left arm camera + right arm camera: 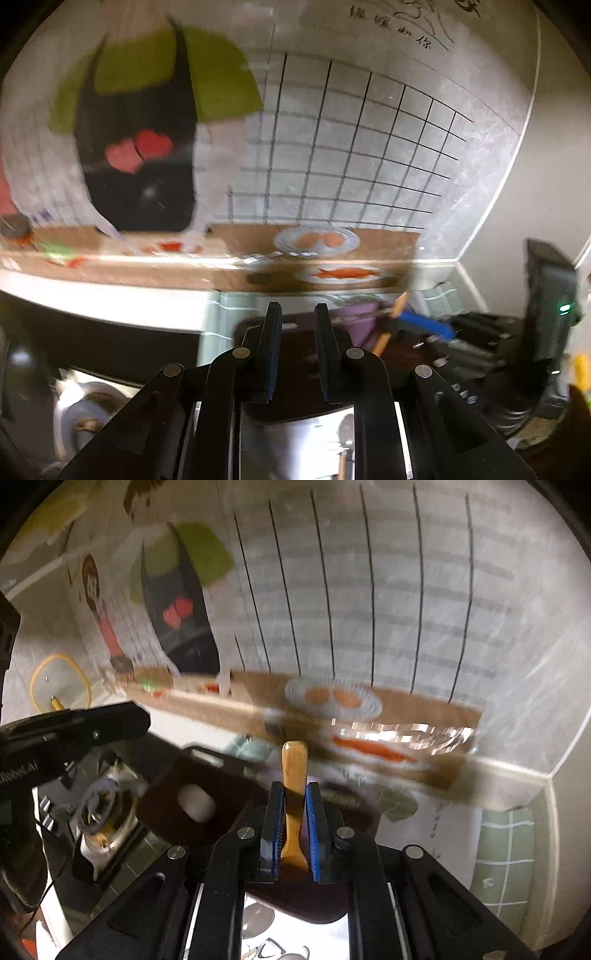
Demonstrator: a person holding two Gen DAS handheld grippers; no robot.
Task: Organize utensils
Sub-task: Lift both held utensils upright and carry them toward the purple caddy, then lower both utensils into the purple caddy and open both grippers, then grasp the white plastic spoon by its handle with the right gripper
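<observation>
- While both views smear with motion blur, the right gripper [294,827] comes through sharp enough: its blue pads are clamped on a wooden utensil handle [293,775], jaws nearly together with only the handle's width between them.
- That handle stands up between the fingers, its rounded end poking out past the tips; what sits at its other end is hidden down in the gripper.
- Over on the left wrist view, the left gripper [297,350] shows a modest gap between its two dark fingers, and nothing sits in that gap — it holds nothing.
- From that same view, the right gripper's blue pad and the wooden handle [388,325] appear just to the right, close by but apart.
- Below both tools lies a dark brown board [207,805] with a pale oval hole near one end.
- Behind everything, a wall sticker [332,147] shows a black tile grid, a cartoon apron and drawn plates of food.
</observation>
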